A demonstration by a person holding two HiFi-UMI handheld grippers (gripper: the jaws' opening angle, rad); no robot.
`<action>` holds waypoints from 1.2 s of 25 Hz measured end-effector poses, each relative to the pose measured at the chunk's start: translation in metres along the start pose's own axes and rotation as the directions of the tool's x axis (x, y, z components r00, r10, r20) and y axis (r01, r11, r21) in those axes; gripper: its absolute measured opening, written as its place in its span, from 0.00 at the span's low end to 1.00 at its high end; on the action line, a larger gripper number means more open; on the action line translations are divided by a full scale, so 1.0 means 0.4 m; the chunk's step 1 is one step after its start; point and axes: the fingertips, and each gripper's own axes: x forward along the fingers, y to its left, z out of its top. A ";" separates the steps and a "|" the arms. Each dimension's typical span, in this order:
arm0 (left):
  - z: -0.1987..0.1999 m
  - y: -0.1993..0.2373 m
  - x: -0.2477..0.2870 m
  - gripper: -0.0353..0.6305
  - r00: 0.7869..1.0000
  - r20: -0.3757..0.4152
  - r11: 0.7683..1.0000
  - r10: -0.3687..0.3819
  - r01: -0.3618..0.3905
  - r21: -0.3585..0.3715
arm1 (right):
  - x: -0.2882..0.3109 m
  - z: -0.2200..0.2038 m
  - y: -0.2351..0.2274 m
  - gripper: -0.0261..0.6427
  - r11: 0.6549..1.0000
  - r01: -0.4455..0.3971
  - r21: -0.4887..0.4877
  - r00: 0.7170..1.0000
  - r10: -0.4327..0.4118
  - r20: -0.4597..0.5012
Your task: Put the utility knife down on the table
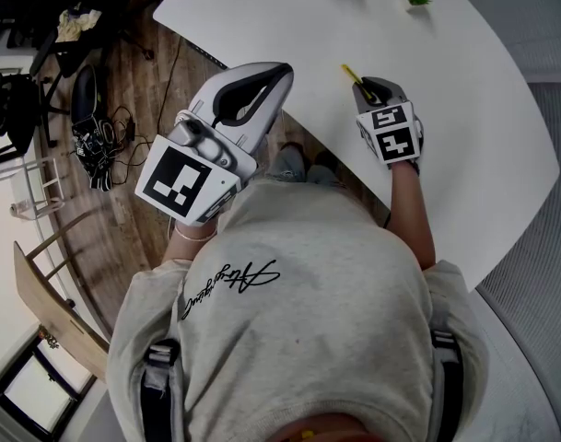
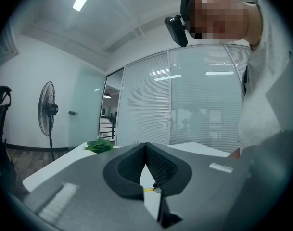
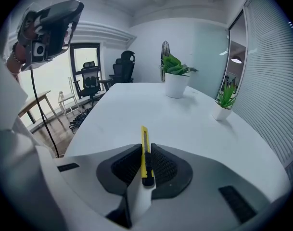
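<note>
White table (image 1: 464, 109): biggest thing in view, curved edge, mostly bare near the person; the right arm reaches over it.

Left gripper (image 1: 282, 70): off the table edge, over the wood floor, roughly level. In the left gripper view its jaws meet at the tips with nothing between them, so it is closed and empty. It plays no part in the task.

Right gripper (image 3: 145, 148): over the table's near edge, tilted down toward the surface. Its jaws are clamped on the utility knife (image 3: 145, 153), 1 pad on each flat side, the black end sitting back between the pads.

Utility knife: yellow body, sticks forward past the jaw tips. In the head view the yellow end pokes out above the table. It looks clear of the surface, though contact is hard to rule out.

2 potted plants (image 3: 175, 78) stand farther back, well apart from the knife.

Progress: carry looks done and the knife is over the table. Left to do, as I judge it: lower it, lay it flat, open the jaws, back off.
</note>
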 end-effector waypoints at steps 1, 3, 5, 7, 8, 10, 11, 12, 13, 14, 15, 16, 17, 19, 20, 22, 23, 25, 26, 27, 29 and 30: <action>-0.001 0.001 -0.001 0.05 1.000 0.001 1.000 0.001 -0.001 0.000 | 0.001 -0.001 0.000 0.13 1.000 -0.001 0.003 1.000 0.001 0.001; -0.004 0.002 -0.002 0.05 1.000 0.002 1.000 0.002 -0.002 0.000 | 0.004 -0.002 0.001 0.13 1.000 -0.005 0.012 1.000 0.005 0.001; -0.003 0.001 -0.001 0.05 1.000 0.002 1.000 0.001 -0.001 -0.001 | 0.005 -0.002 0.000 0.13 1.000 -0.009 0.023 1.000 0.009 0.001; 0.002 0.000 0.001 0.05 1.000 0.003 1.000 0.001 -0.001 0.000 | 0.005 0.000 -0.003 0.13 0.999 -0.013 0.033 1.000 0.013 0.004; 0.005 0.000 0.001 0.05 1.000 0.004 1.000 0.001 -0.001 0.000 | 0.005 0.001 -0.005 0.13 0.999 -0.015 0.037 1.000 0.015 0.006; 0.009 -0.001 0.003 0.05 1.000 0.007 1.000 -0.001 0.001 0.003 | 0.006 0.003 -0.007 0.14 0.999 -0.017 0.039 1.000 0.017 0.010; 0.009 -0.001 0.003 0.05 1.000 0.009 1.000 -0.003 0.003 0.003 | 0.006 0.003 -0.007 0.14 0.999 -0.016 0.038 1.000 0.015 0.013; 0.008 -0.002 0.003 0.05 1.000 0.009 1.000 -0.005 0.005 0.002 | 0.006 0.003 -0.007 0.14 0.999 -0.013 0.036 1.000 0.012 0.016; 0.005 -0.003 0.003 0.05 1.000 0.009 1.000 -0.006 0.006 -0.001 | 0.006 0.003 -0.007 0.14 0.999 -0.010 0.035 1.000 0.009 0.018; 0.001 -0.004 0.002 0.05 1.000 0.008 1.000 -0.007 0.007 -0.005 | 0.007 0.003 -0.007 0.14 0.999 -0.008 0.035 1.000 0.008 0.020; 0.000 -0.005 0.002 0.05 1.000 0.008 1.000 -0.008 0.008 -0.006 | 0.008 0.002 -0.006 0.15 0.999 -0.008 0.035 1.000 0.008 0.021; 0.003 -0.005 0.003 0.05 1.000 0.009 1.000 -0.009 0.009 -0.003 | 0.008 0.001 -0.005 0.17 0.999 -0.009 0.034 1.000 0.009 0.020; 0.008 -0.006 0.005 0.05 1.000 0.010 1.000 -0.011 0.011 0.004 | 0.008 0.000 -0.004 0.18 0.999 -0.010 0.033 1.000 0.009 0.020; 0.014 -0.007 0.008 0.05 1.000 0.011 1.000 -0.015 0.015 0.012 | 0.003 0.002 -0.003 0.18 0.999 -0.010 0.034 1.000 0.010 0.024; 0.015 -0.007 0.008 0.05 1.000 0.011 1.000 -0.016 0.016 0.013 | 0.000 0.005 -0.003 0.18 0.999 -0.011 0.036 0.999 0.010 0.031; 0.015 -0.008 0.008 0.05 1.000 0.011 1.000 -0.019 0.019 0.014 | -0.012 0.013 -0.003 0.19 0.999 -0.012 0.041 0.999 0.010 0.048; 0.016 -0.009 0.008 0.05 1.000 0.012 1.000 -0.020 0.020 0.015 | -0.020 0.019 -0.004 0.19 0.999 -0.011 0.043 0.998 0.008 0.059; 0.018 -0.010 0.009 0.05 1.000 0.014 1.000 -0.022 0.022 0.017 | -0.040 0.036 -0.007 0.20 0.999 -0.008 0.048 0.996 0.004 0.084; 0.019 -0.010 0.009 0.05 1.000 0.015 1.000 -0.023 0.023 0.017 | -0.051 0.046 -0.007 0.20 0.999 -0.007 0.050 0.995 0.002 0.098; 0.020 -0.011 0.009 0.05 1.000 0.017 1.000 -0.026 0.025 0.017 | -0.062 0.057 -0.007 0.19 0.999 -0.006 0.052 0.994 0.000 0.113; 0.021 -0.013 0.009 0.05 0.999 0.021 0.999 -0.029 0.029 0.018 | -0.086 0.080 -0.007 0.19 0.999 -0.002 0.054 0.990 -0.006 0.144; 0.023 -0.013 0.010 0.05 0.999 0.022 0.999 -0.031 0.030 0.018 | -0.098 0.093 -0.007 0.19 0.999 0.002 0.053 0.987 -0.011 0.160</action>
